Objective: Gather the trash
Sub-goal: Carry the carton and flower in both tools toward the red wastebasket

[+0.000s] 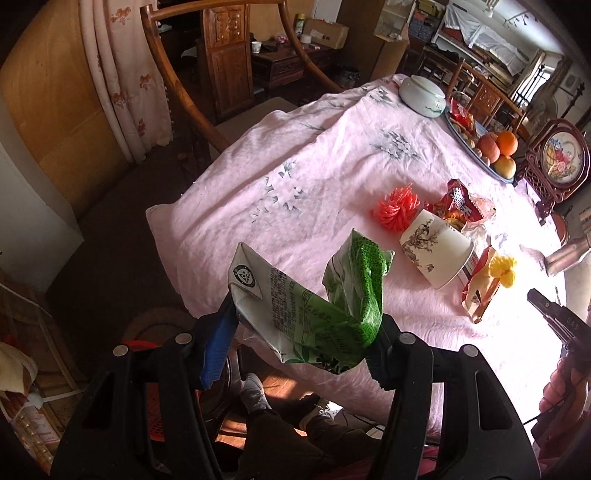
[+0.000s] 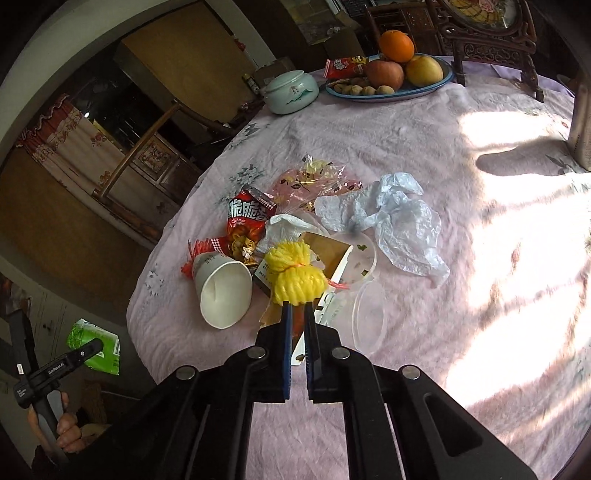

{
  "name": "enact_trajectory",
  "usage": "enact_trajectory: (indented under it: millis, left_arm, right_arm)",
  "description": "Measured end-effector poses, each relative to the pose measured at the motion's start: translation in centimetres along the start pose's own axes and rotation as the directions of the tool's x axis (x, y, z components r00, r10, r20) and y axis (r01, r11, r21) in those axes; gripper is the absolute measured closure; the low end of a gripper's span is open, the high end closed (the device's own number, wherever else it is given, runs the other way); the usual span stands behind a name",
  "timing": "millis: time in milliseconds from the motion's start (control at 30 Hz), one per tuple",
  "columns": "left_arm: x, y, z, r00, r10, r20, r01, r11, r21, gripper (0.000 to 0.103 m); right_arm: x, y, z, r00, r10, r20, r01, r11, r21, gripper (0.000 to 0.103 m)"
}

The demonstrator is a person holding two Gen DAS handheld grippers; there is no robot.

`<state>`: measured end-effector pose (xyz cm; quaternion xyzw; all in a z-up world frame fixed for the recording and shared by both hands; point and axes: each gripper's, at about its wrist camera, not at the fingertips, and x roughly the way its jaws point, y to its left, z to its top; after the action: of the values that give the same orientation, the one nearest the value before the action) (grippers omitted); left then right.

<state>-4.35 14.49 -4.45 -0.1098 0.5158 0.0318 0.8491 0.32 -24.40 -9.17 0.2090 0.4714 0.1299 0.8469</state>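
1. My left claw [image 1: 301,332] is pinching a crushed green-and-white drink carton [image 1: 317,295] betw its blue pads; carton is lifted clear of the round worktop with the pink floral cloth [image 1: 303,155], at its near edge.
2. My right claw [image 2: 297,314] is pressed nearly together on the lower end of a yellow bundle of plastic cord [image 2: 295,273], tips nipping its bottom strands. Can't tell whether the bundle is off the pile or resting on it.
3. Trash heap sits mid-worktop, toward the near edge. Tipped-over white paper cup w/ ink print [image 2: 223,291] lies just left of the yellow bundle, mouth facing me.
4. Behind the cup: red snack wrapper [image 2: 245,221] and a red-orange tassel of plastic cord [image 2: 192,254], both touching the pile.
5. Right of the bundle: clear round plastic lid [image 2: 369,314] and, just beyond it, a clear shallow plastic tub [image 2: 360,251]; crumpled pale-blue plastic bag [image 2: 395,221] beyond them, clear printed cellophane wrap [image 2: 314,181] farther back.
6. Flat card box [image 2: 328,251] lies under the yellow bundle.
7. Far edge of worktop: pale-green lidded ceramic jar [image 2: 291,92], blue oval platter [image 2: 443,79] w/ orange, apples, nuts; carved wooden framed stand [image 2: 487,33] next to it.
8. Hand [image 2: 66,428] gripping the left tool shows at lower left in the right wrist view, off the worktop.
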Motion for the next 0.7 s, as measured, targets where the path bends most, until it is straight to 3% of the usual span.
enact_trajectory:
  millis: [33, 67, 133, 167, 333, 500, 533, 567, 700]
  left_arm:
    - [0.0, 0.0, 0.0, 1.000, 0.000, 0.001, 0.000, 1.000, 0.001, 0.043]
    - [0.0, 0.0, 0.0, 1.000, 0.001, 0.002, -0.001, 1.000, 0.002, 0.043]
    - [0.1, 0.2, 0.1, 1.000, 0.004, -0.001, -0.004, 1.000, 0.000, 0.043]
    - [0.2, 0.3, 0.1, 1.000, 0.006, -0.004, -0.006, 1.000, -0.001, 0.043]
    - [0.1, 0.6, 0.1, 1.000, 0.025, -0.008, -0.025, 1.000, -0.011, 0.043]
    - [-0.3, 1.4, -0.1, 0.999, 0.052, -0.004, -0.052, 0.998, -0.029, 0.043]
    - [-0.3, 1.7, -0.1, 0.998, 0.056, -0.003, -0.056, 0.998, -0.038, 0.043]
    - [-0.5, 2.0, -0.2, 0.998, 0.060, -0.002, -0.060, 0.997, -0.048, 0.043]
    - [-0.9, 3.6, -0.6, 0.997, 0.075, 0.003, -0.075, 0.992, -0.098, 0.043]
  right_arm:
    - [0.0, -0.2, -0.2, 1.000, -0.012, -0.001, 0.012, 1.000, 0.003, 0.089]
    - [-0.1, -0.3, -0.3, 1.000, -0.026, 0.004, 0.026, 1.000, 0.006, 0.073]
    - [-0.1, -0.6, -0.5, 0.996, -0.085, 0.020, 0.085, 0.996, 0.003, 0.054]
    - [0.1, -0.7, -0.6, 0.993, -0.112, 0.022, 0.112, 0.994, -0.003, 0.051]
    - [1.5, 0.4, -0.2, 0.996, -0.088, 0.019, 0.089, 0.994, -0.065, 0.051]
    - [4.8, 2.3, 1.1, 0.991, -0.133, 0.001, 0.131, 0.979, -0.156, 0.046]
    - [5.6, 2.5, 1.2, 0.987, -0.160, -0.014, 0.155, 0.972, -0.176, 0.049]
    - [6.0, 2.5, 1.1, 0.987, -0.159, -0.024, 0.152, 0.970, -0.189, 0.074]
    - [2.9, 3.7, 1.1, 0.995, -0.067, 0.073, 0.081, 0.974, -0.213, 0.073]
